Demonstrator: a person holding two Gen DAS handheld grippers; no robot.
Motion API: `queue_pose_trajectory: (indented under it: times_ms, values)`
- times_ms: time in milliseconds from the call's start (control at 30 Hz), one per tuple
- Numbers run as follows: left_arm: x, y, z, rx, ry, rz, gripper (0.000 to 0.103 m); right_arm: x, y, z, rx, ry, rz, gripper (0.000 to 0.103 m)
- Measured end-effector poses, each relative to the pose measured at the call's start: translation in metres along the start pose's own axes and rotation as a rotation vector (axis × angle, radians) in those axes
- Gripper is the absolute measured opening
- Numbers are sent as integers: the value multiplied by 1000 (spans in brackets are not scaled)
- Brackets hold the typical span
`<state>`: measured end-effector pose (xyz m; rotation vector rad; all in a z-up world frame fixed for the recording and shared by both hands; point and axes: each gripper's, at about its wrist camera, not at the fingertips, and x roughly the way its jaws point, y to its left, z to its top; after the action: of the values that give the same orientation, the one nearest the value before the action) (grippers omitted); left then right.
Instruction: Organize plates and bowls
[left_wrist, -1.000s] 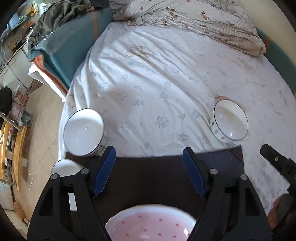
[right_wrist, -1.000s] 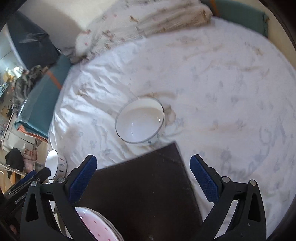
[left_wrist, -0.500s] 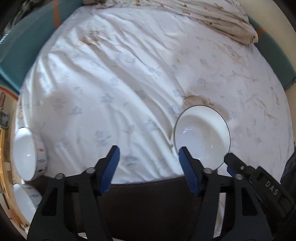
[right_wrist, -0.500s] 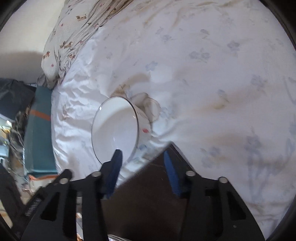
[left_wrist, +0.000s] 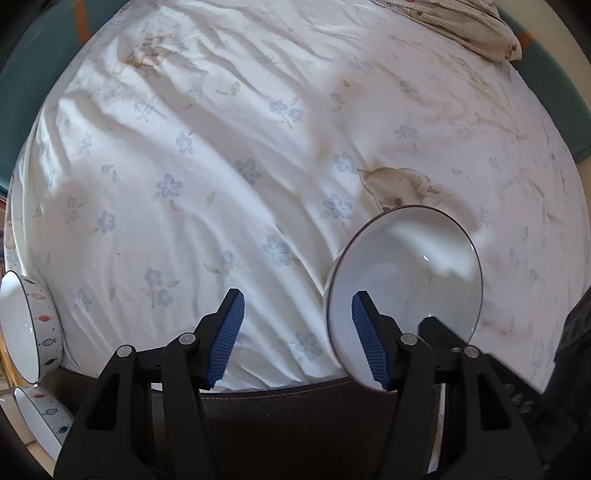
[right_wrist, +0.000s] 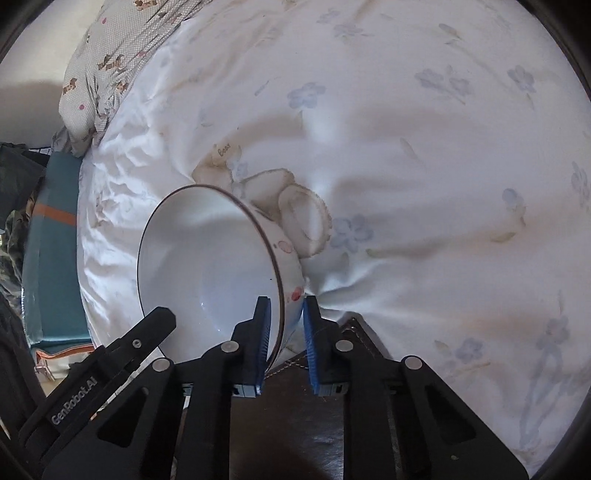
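A white bowl (right_wrist: 207, 266) with a dark rim and red dots is tilted up off the flowered bedsheet. My right gripper (right_wrist: 286, 343) is shut on its near rim, one blue pad inside and one outside. In the left wrist view the same bowl (left_wrist: 413, 273) stands tilted at the right, behind my left gripper's right finger. My left gripper (left_wrist: 295, 339) is open and empty, just left of the bowl. Two fish-patterned white bowls (left_wrist: 26, 325) (left_wrist: 44, 417) sit at the far left edge.
A dark brown mat (left_wrist: 295, 424) lies at the bed's near edge under both grippers, also seen in the right wrist view (right_wrist: 314, 424). A patterned pillow (right_wrist: 110, 55) lies at the back. A teal cushion (right_wrist: 51, 240) sits off the bed's left side.
My right gripper closed on the bowl's rim and tipped it up off the sheet. My left gripper moved right, closer to the bowl, and stayed open.
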<state>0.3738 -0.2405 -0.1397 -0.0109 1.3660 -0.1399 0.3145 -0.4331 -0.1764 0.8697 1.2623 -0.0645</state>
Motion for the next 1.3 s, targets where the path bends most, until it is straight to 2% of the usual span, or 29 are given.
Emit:
queue_pose_trajectory:
  times_ms: [300,467,567,600,767,867,933,967,1067,1167,1300]
  values:
    - [-17,8,-12,-25,-1,-29,57,-23,16,-11,-79,29,55,15]
    - [-24,5,-30,8,24,-42,57,-36,9,-23,-129,79,51,14]
    - [-19,1,-43,34,73,-32,57,-42,-1,-34,-160,125,22,15]
    - [-16,-2,-47,52,96,-52,57,-43,-4,-37,-170,132,14,15]
    - [-17,-14,-64,116,113,-70,57,-41,-19,-47,-182,175,-29,15]
    - [-9,-25,-70,170,130,-25,57,-38,-23,-51,-181,186,-37,14]
    - [0,-29,-72,191,133,32,57,-37,-23,-52,-172,181,-37,14]
    - [4,-29,-72,188,145,26,56,-38,-23,-52,-174,178,-41,14]
    - [13,-30,-75,194,170,18,30,-38,-20,-53,-193,179,-54,14]
    - [11,-29,-78,184,139,-7,20,-37,-21,-51,-203,196,-50,15]
    - [9,-24,-80,169,119,-31,13,-37,-21,-51,-212,205,-65,16]
